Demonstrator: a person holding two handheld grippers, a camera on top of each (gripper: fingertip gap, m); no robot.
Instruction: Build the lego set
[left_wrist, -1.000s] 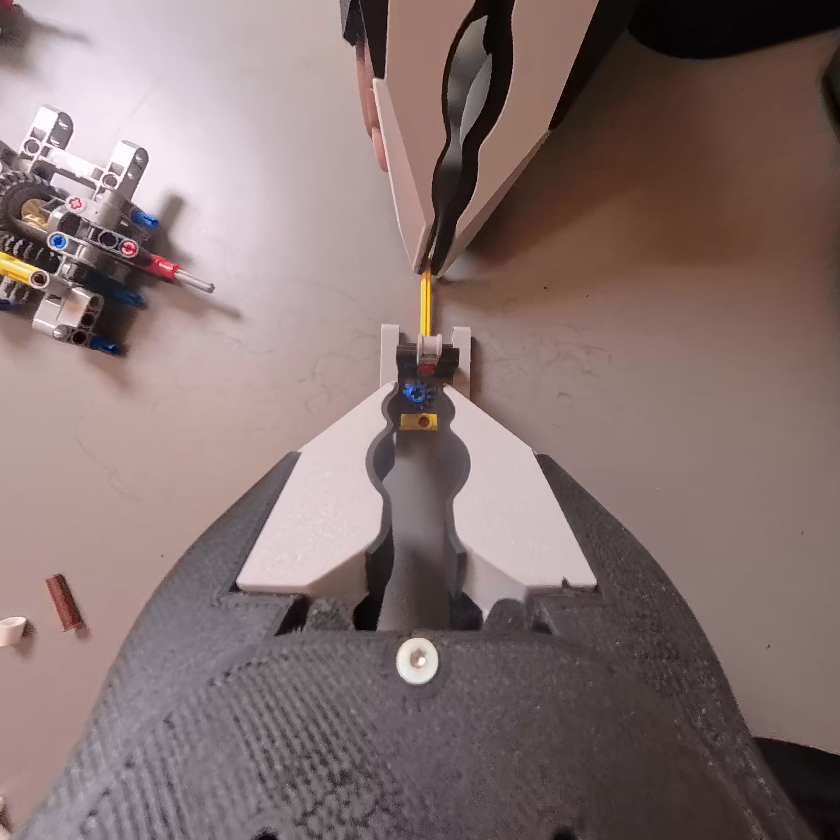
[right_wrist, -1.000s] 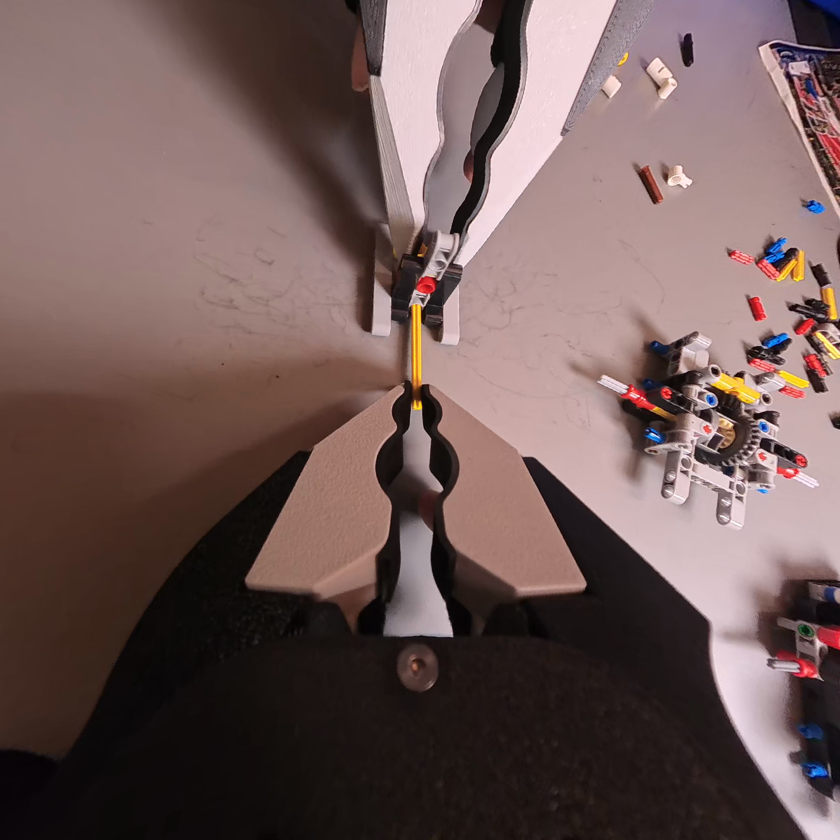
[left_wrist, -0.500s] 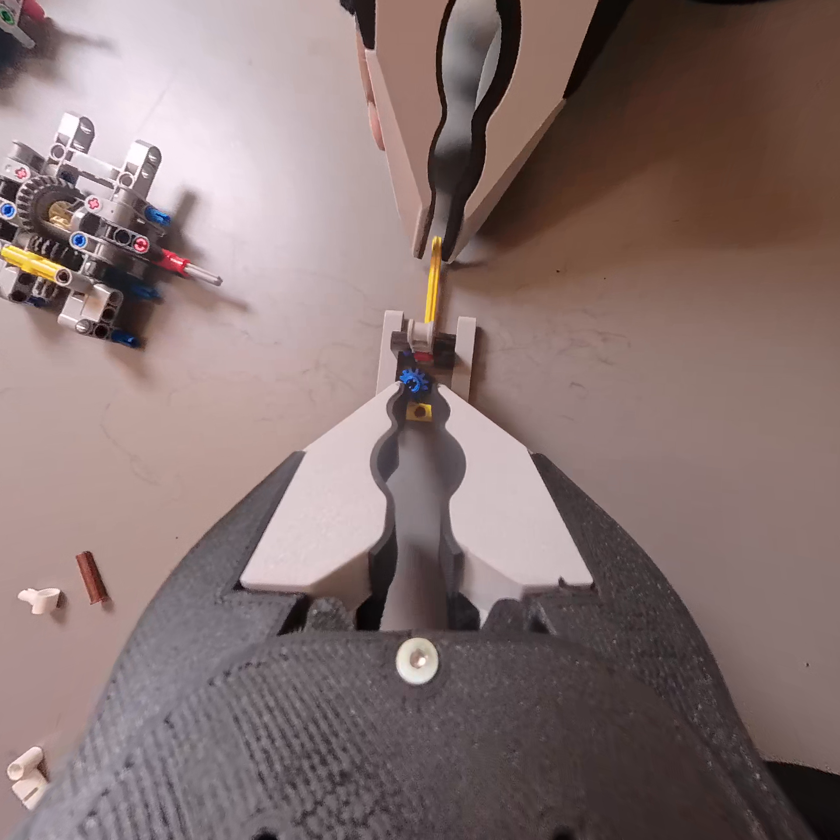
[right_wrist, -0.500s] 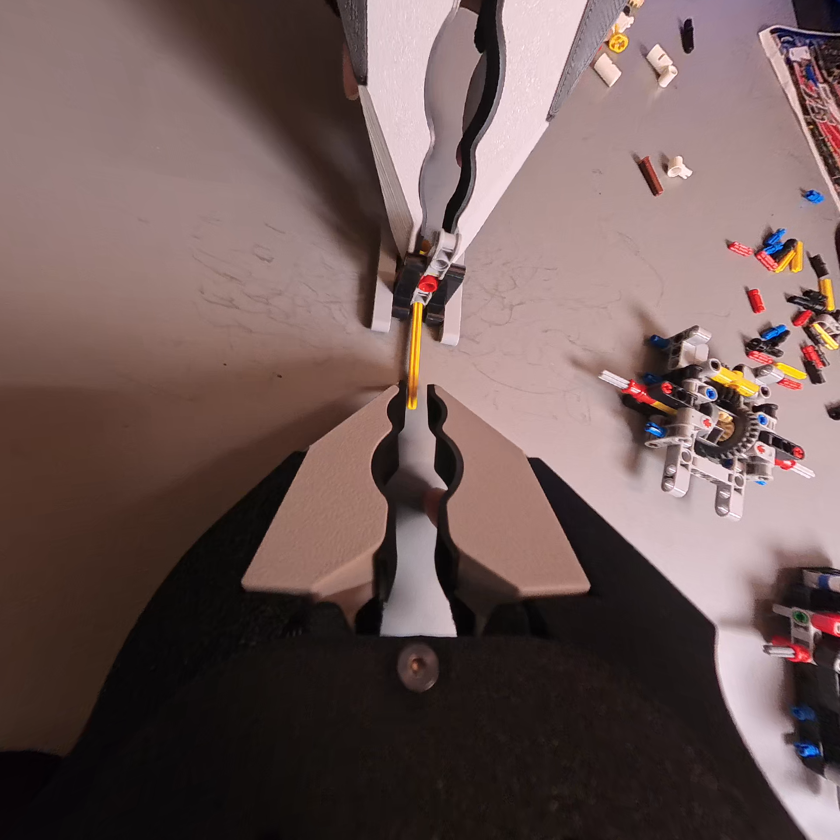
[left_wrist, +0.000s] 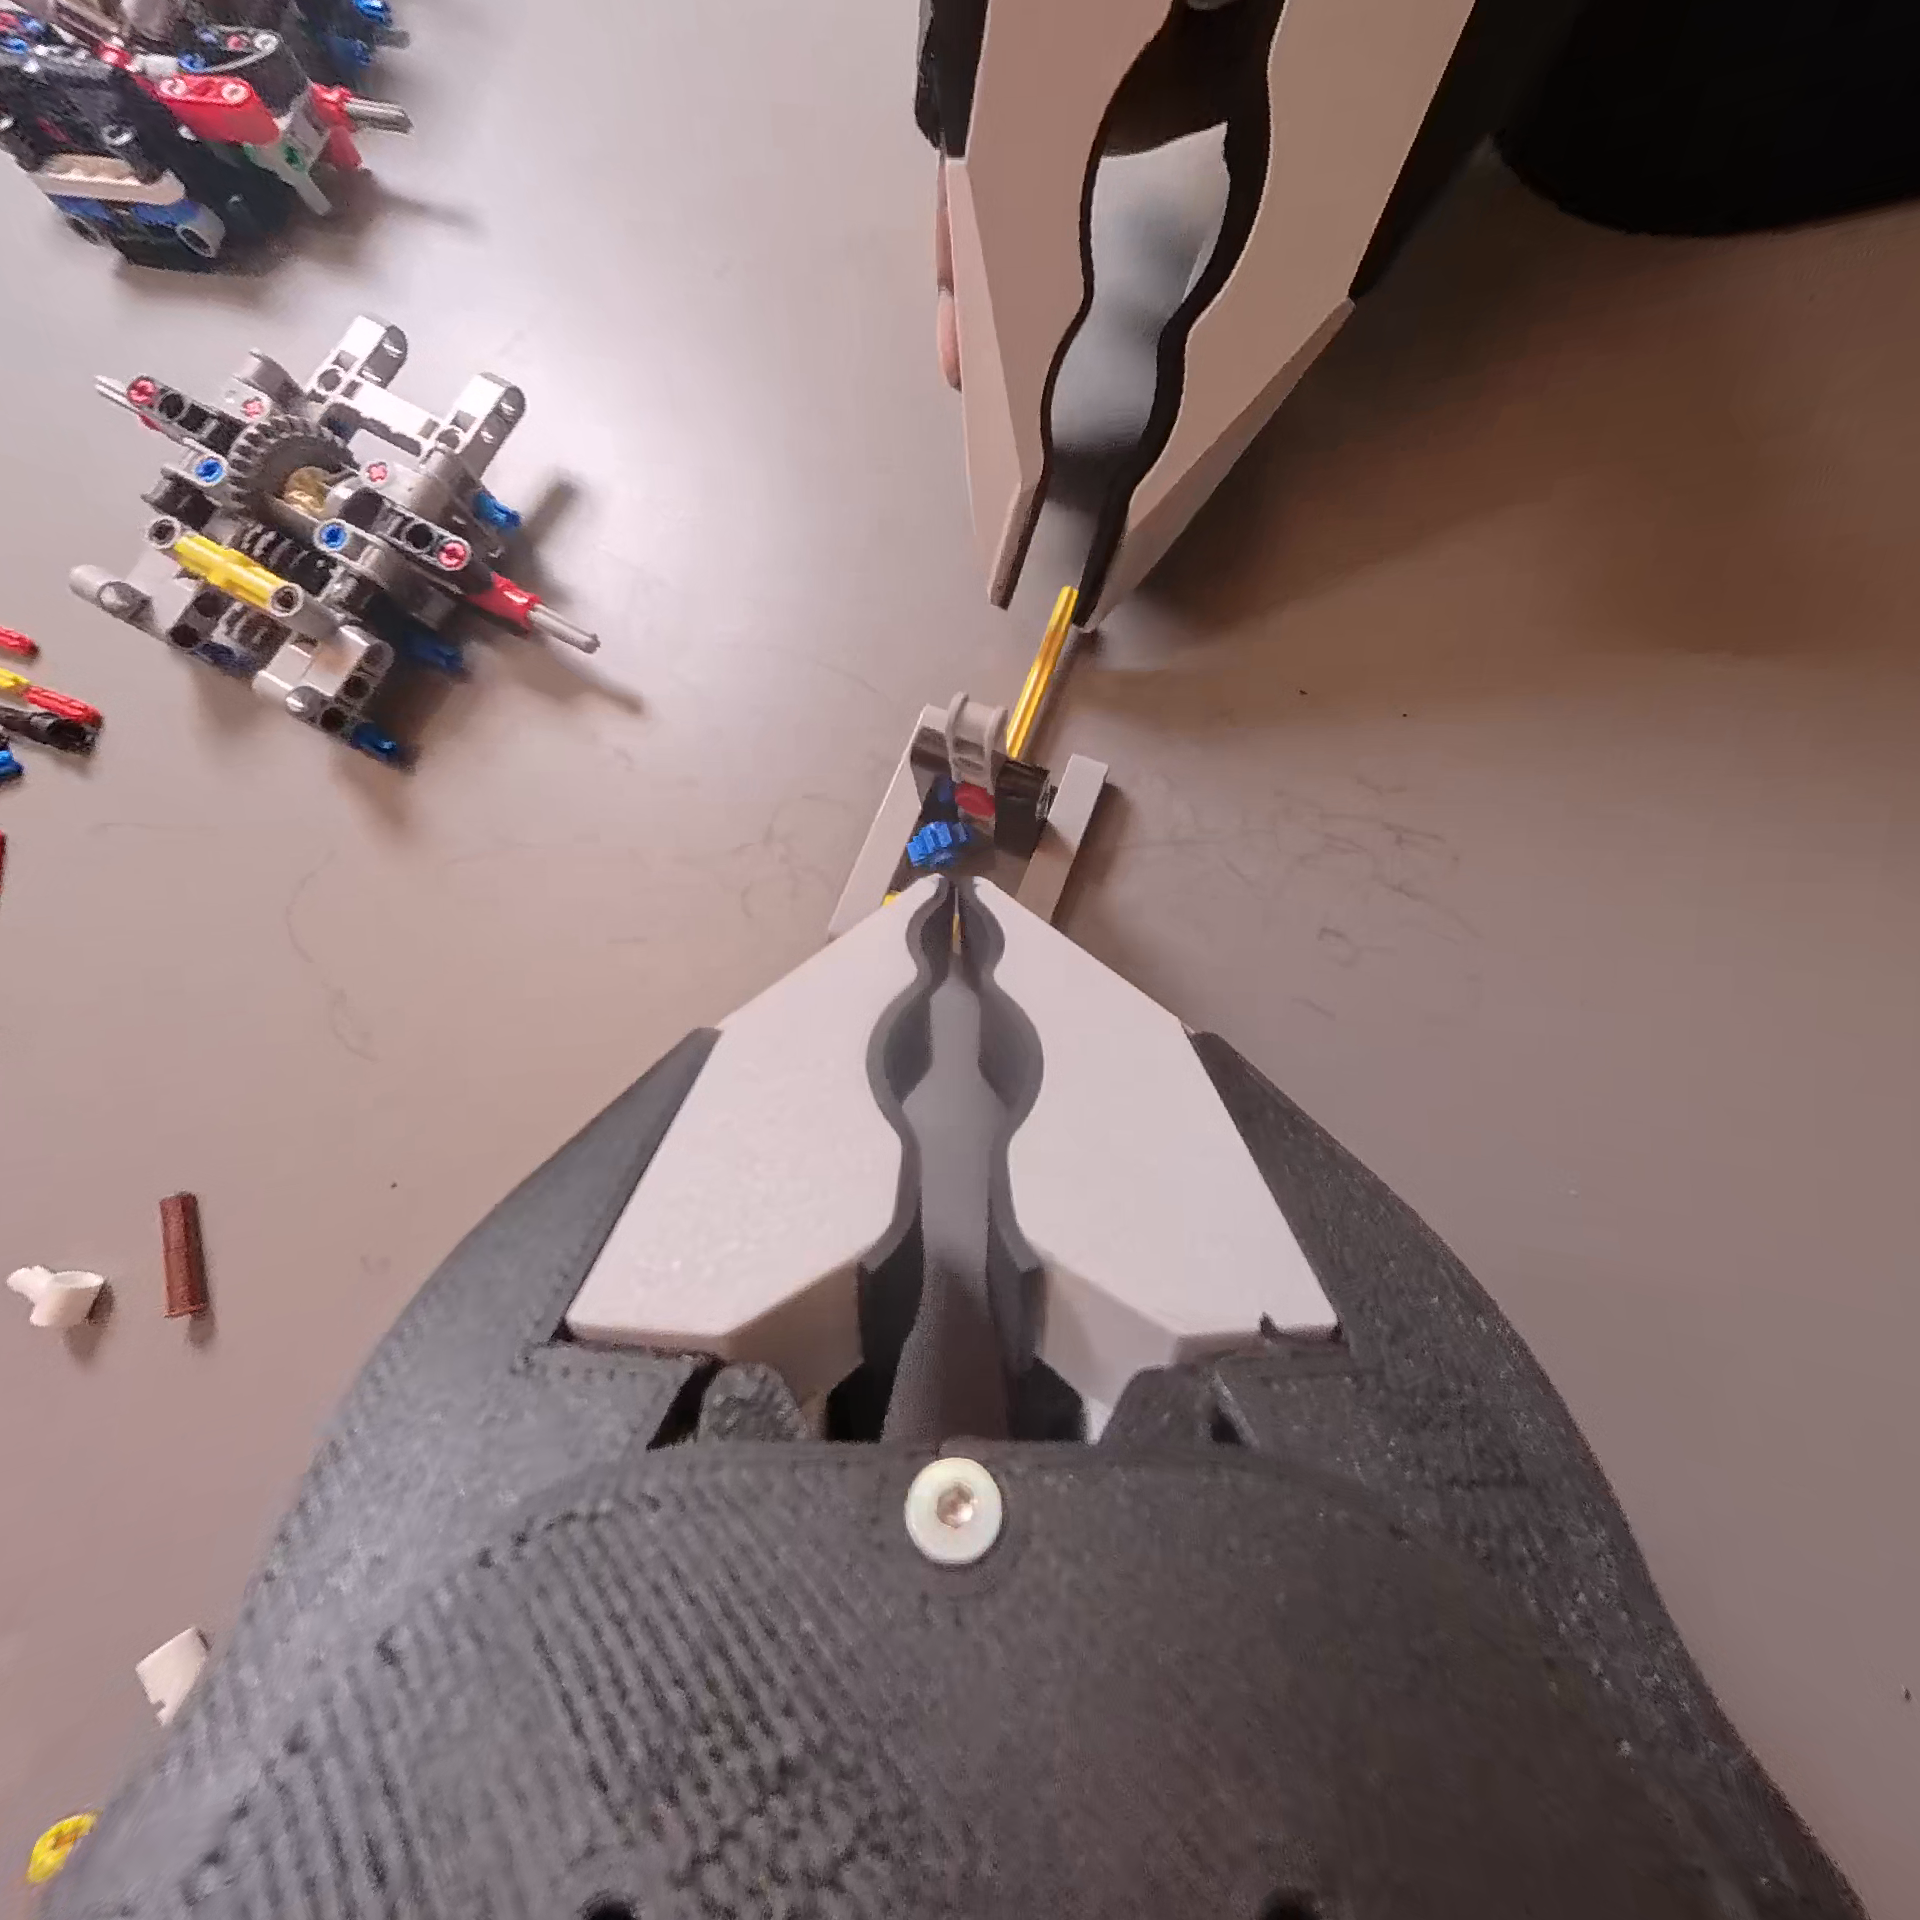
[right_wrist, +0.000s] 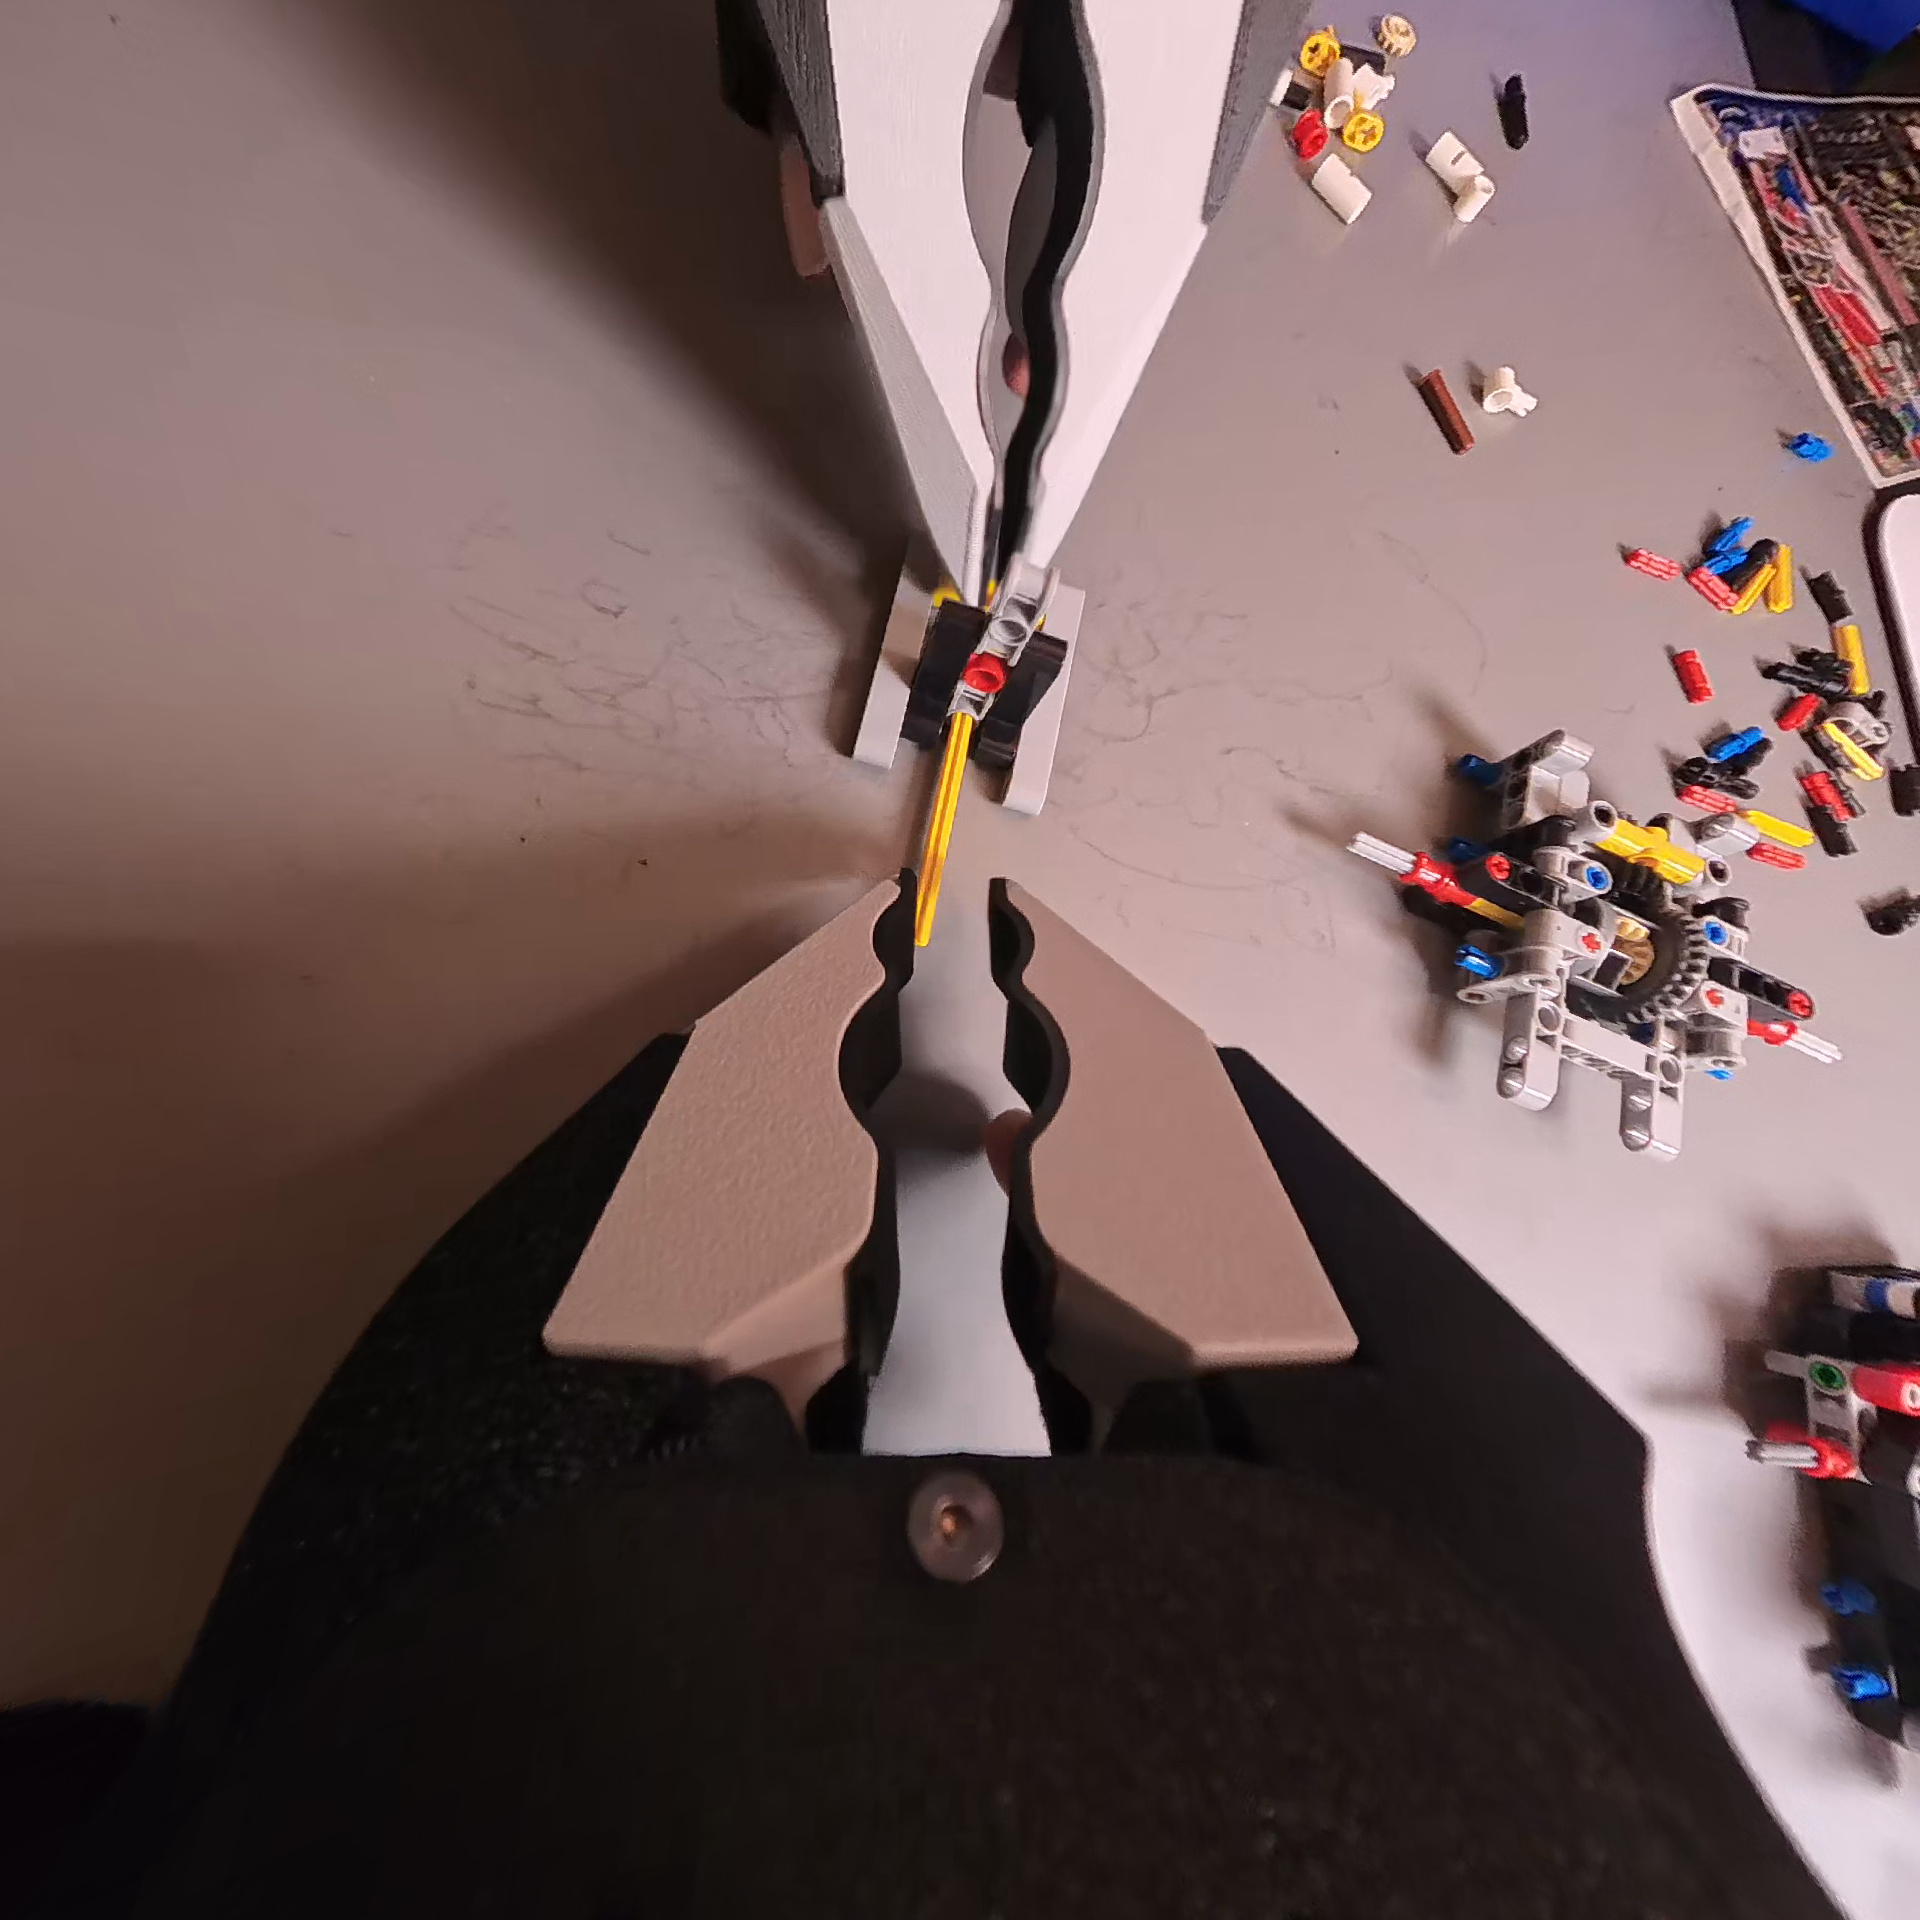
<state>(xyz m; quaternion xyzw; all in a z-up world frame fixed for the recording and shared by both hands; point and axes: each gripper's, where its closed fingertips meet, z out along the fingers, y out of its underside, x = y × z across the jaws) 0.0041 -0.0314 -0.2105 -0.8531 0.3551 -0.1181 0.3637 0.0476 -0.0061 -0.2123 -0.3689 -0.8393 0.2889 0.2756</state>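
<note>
A small brick assembly (left_wrist: 977, 790) lies on the table: two light grey side pieces, black beams, a grey connector, a red bush, a blue gear and a long yellow axle (left_wrist: 1044, 675). My left gripper (left_wrist: 956, 891) is shut on the assembly's near end, with a thin yellow piece pinched between its pads. The right wrist view shows the same grip (right_wrist: 1003, 577) at the far end of the assembly (right_wrist: 987, 665). My right gripper (right_wrist: 945, 899) is open. The yellow axle (right_wrist: 948, 821) reaches between its fingers, close to the left pad, and is not squeezed.
A larger grey and black gear assembly (left_wrist: 301, 530) sits to the left, also in the right wrist view (right_wrist: 1621, 945). Another model (left_wrist: 177, 114) lies at the far left. Loose pins (right_wrist: 1766, 665), a brown piece (left_wrist: 182, 1252) and a printed booklet (right_wrist: 1818, 239) lie around. My right fingertips sit around 6 cm from my left ones.
My left jaws closed onto the assembly's yellow end piece. My right jaws opened and let go of the yellow axle. The assembly turned slightly on the table.
</note>
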